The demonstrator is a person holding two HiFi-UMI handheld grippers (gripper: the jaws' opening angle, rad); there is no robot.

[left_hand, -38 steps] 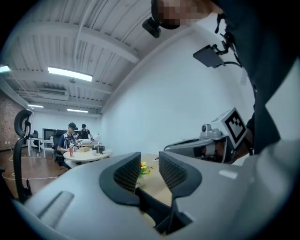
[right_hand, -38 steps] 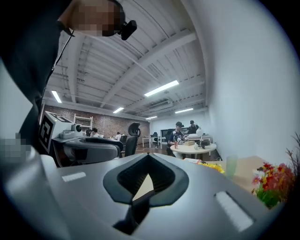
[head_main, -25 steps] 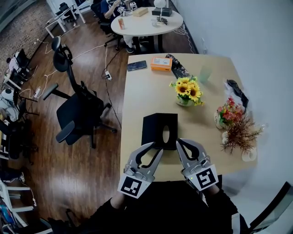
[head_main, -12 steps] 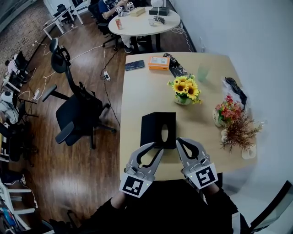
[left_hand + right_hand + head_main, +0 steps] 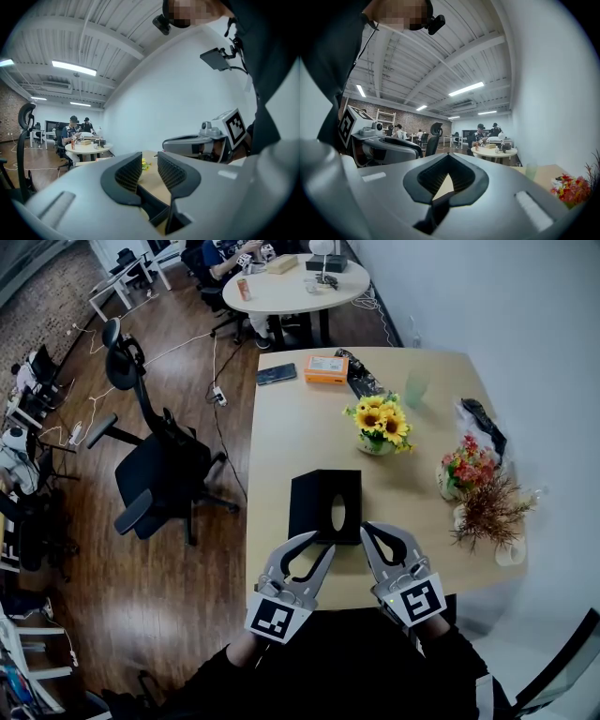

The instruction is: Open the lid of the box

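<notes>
- While the box lies closed on the desk, both grippers sit at its near edge
- left gripper: slightly parted, empty
- right gripper: jaws together, empty, beside the box's right corner

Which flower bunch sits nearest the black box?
The yellow sunflowers, just beyond the box; the red bunch and brown dried sprigs stand farther right.
</notes>
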